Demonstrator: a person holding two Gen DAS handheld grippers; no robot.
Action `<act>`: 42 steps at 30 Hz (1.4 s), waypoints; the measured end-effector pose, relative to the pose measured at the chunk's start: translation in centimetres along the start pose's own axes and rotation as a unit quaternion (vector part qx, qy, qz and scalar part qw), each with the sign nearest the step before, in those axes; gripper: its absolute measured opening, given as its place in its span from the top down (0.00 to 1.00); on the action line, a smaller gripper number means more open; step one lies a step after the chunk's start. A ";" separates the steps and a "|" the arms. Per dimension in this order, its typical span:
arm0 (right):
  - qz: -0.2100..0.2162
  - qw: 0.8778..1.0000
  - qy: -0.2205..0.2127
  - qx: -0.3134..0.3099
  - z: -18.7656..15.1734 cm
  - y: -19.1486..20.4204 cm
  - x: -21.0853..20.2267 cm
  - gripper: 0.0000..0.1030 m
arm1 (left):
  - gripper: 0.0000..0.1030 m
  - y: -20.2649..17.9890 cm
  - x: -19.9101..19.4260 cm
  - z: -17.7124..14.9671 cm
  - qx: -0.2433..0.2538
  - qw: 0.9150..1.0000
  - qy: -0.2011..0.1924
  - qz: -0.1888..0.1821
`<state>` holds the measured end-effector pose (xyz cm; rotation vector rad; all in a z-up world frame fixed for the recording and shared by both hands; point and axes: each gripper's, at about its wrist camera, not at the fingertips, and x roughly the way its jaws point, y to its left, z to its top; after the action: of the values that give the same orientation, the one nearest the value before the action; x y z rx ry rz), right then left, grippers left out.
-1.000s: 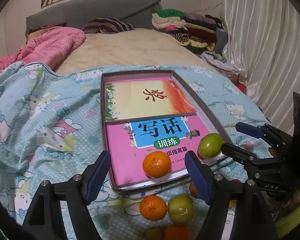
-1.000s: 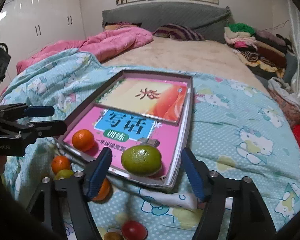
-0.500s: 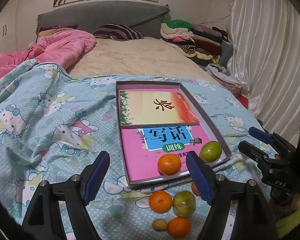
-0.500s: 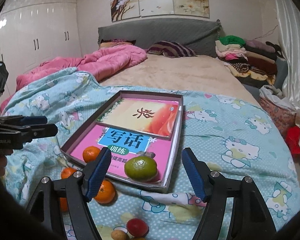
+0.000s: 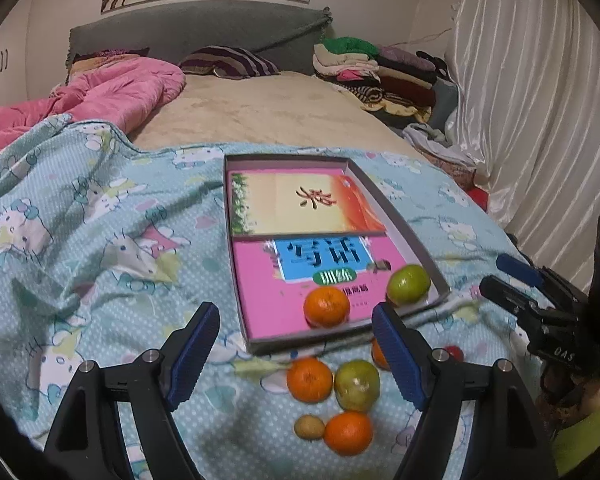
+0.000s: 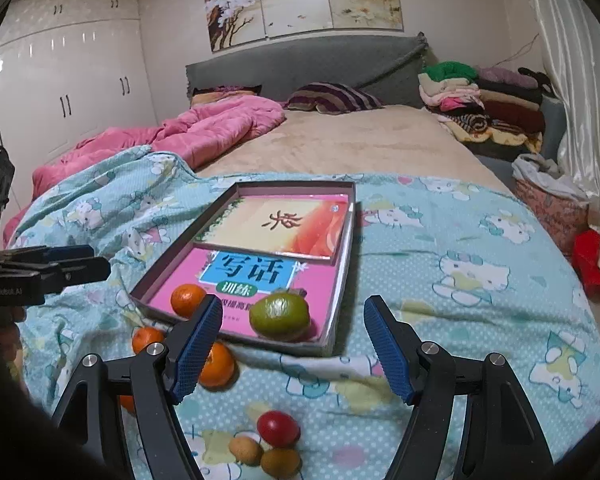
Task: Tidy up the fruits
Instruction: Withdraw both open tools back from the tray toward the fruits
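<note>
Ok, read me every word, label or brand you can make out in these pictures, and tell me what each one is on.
"写话" on the blue panel of the pink book in the tray.
"训练" on that book's green oval.
The small line below it is partly hidden by fruit; unreadable.
One brush character on the orange book; too stylised to read.
"GenRobot.AI" on the left gripper.
"DAS", cut off, on the right gripper.

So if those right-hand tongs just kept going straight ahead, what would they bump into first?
Probably the round green citrus fruit lying in the shallow grey tray. It sits just ahead, between the open right tongs, though depth is hard to judge in this fisheye view.
</note>
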<state>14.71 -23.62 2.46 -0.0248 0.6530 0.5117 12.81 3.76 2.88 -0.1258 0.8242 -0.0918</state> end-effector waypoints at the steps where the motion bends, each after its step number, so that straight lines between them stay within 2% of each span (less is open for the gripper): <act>1: 0.000 1.000 0.000 0.000 -0.1 0.0 0.0 0.27 | 0.24 -0.1 -0.1 -0.4 0.002 1.000 0.002 -0.001; 26: 0.008 0.999 0.036 -0.022 -1.9 1.3 0.5 0.27 | 0.24 -2.0 0.2 -6.9 0.037 0.997 0.067 -0.025; 42: 0.022 0.996 0.072 -0.047 -3.0 2.7 2.1 0.27 | 0.37 -2.9 0.9 -8.7 0.037 0.994 0.090 -0.054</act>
<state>13.10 -20.84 -0.80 -0.1382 0.7711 0.5864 6.91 0.14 -3.18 -0.0920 0.9933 -0.2378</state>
